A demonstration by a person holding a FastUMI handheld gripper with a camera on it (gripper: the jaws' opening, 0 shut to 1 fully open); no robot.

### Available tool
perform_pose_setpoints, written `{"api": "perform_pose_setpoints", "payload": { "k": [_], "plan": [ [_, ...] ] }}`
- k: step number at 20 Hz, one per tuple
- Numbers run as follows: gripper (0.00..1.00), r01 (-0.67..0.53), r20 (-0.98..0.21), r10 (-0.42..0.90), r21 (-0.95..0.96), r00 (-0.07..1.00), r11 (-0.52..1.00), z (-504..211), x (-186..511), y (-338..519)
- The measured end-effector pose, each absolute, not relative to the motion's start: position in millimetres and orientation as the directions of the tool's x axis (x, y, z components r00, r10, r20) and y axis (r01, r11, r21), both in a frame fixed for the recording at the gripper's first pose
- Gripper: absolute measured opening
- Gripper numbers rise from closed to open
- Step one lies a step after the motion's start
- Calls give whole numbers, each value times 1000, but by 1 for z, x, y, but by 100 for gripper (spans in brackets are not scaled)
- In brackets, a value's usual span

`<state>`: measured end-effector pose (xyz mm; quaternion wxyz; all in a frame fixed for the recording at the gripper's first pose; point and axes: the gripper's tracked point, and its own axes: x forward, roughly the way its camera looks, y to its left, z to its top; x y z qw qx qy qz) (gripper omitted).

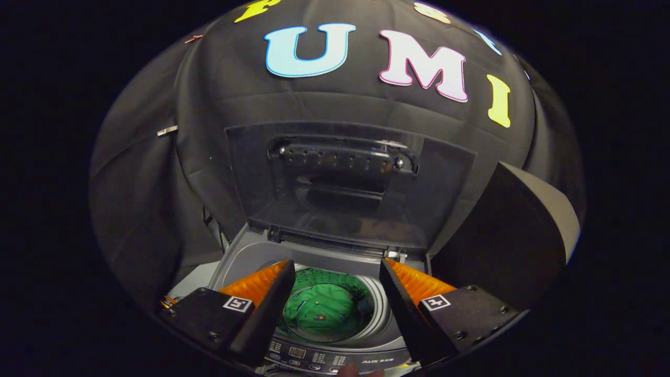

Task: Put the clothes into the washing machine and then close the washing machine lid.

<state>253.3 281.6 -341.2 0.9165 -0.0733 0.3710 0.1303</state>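
Gripper view: the gripper poised above a top-loading washing machine, fingers spread wide and holding nothing.

A green garment lies at the bottom of the drum, seen in the gap between the two fingers and below them. The translucent lid stands raised and upright beyond the fingers, hinged at the rear of the opening. The control panel runs along the near edge. A dark box-like object stands beside the machine.
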Motion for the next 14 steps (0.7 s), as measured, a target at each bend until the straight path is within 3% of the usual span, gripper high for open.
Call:
{"api": "perform_pose_setpoints", "payload": {
  "k": [14],
  "plan": [
    [100,-275,-495,242,6,834,961,-224,331,290]
  ]
}}
